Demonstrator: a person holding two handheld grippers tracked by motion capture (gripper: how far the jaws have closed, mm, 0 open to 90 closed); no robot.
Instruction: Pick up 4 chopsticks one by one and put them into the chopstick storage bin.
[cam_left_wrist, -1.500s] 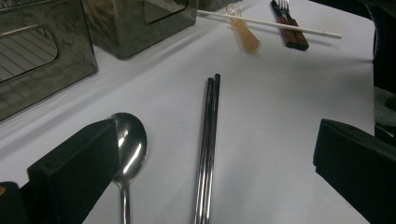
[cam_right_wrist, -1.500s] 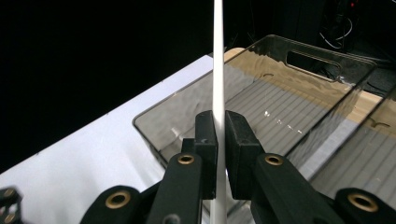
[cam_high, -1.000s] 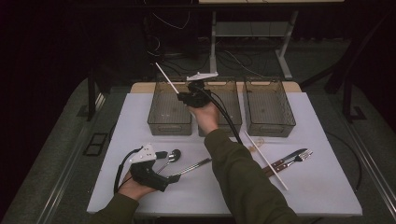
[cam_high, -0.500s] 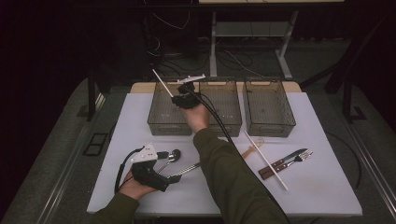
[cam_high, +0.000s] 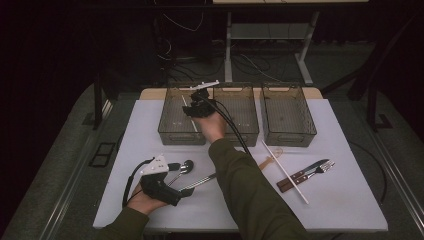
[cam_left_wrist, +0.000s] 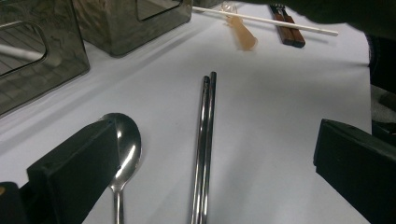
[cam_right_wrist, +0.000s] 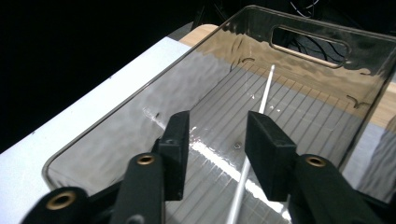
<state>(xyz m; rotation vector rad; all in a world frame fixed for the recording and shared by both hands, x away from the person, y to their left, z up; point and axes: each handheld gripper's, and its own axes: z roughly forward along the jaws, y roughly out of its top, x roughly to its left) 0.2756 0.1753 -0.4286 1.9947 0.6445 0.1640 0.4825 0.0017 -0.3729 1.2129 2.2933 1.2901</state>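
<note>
chopstick lies loose in bin, right gripper view reveals.

White table sheet covers the work surface. Middle smoked bin and right smoked bin stand side by side along the far edge. Near the front left: spoon lies just beside a pair of metal chopsticks, not touching. To the right: a second white chopstick lies diagonally, with an amber plastic spoon at its far end. Fork and knife with brown wooden handles lie together just right of that stick. Cables and a desk frame sit behind the table.
</note>
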